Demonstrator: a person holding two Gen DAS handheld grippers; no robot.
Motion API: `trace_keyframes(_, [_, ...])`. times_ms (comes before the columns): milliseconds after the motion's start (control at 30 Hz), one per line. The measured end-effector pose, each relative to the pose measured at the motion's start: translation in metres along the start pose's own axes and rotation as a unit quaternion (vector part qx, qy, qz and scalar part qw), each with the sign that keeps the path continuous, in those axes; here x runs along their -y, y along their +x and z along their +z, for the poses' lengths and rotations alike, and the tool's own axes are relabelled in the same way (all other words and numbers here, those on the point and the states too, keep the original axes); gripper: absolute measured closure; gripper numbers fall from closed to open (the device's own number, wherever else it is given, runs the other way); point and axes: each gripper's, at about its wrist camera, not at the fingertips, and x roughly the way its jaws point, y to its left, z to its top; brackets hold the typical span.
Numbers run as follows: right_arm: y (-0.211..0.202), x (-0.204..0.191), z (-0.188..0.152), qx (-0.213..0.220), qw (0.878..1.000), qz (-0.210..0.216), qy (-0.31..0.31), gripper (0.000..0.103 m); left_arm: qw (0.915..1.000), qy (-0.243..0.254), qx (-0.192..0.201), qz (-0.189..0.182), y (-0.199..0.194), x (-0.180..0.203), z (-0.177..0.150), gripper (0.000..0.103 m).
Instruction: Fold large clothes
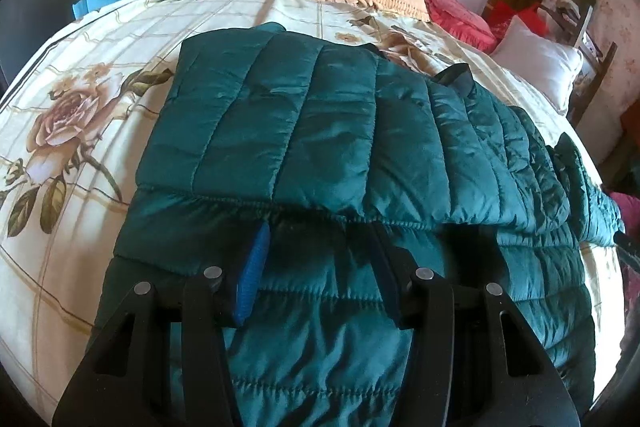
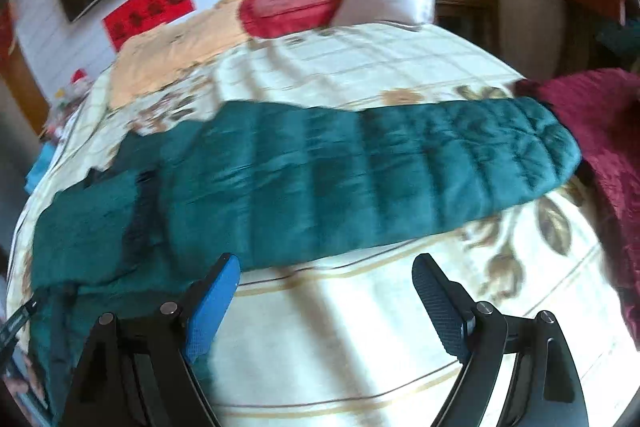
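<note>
The quilted green jacket (image 1: pixel 320 131) lies on the floral bedspread (image 1: pixel 80 99), filling the centre and lower part of the left wrist view. One panel is already folded over the body, and its stitched edge runs across the middle of the frame. In the right wrist view the same garment stretches as a long band from the lower left to the right of centre, and that frame is blurred.

Left gripper (image 1: pixel 316 259): the jaws stand at a middling width and are pushed into the padding just below the folded edge. The fabric bulges between them. Whether the pads actually press on it cannot be told, because the fingertips are sunk in the quilting.

Right gripper (image 2: pixel 326 287): the jaws stand wide apart with nothing between them. It hangs over bare bedspread in the lower middle of the frame, just clear of the jacket's near edge.

Handling notes:
- The jacket appears light, soft and puffy. It will probably compress under the pads and spring back once released.
- The shell is glossy and likely slippery, so a shallow pinch may slide off.
- Take hold at a stitched seam or hem, where the layers are thin and firm, rather than on a padded cell.
- Grasp two well-separated points along one edge, so the panel lifts flat instead of sagging.
</note>
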Motion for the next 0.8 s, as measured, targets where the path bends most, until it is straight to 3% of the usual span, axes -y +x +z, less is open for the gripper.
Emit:
trace_keyframes(367, [0.003, 0.086, 0.030, 0.026, 0.994, -0.083, 0.062, 0.017, 1.0000, -0.002, -0.002, -0.007, 0.004, -0.003, -0.003, 0.053])
trace_keyframes(800, [0.017, 0.148, 0.050, 0.041, 0.984, -0.123, 0.118, 0.017, 1.0000, 0.006, 0.001, -0.006, 0.008, -0.002, -0.007, 0.053])
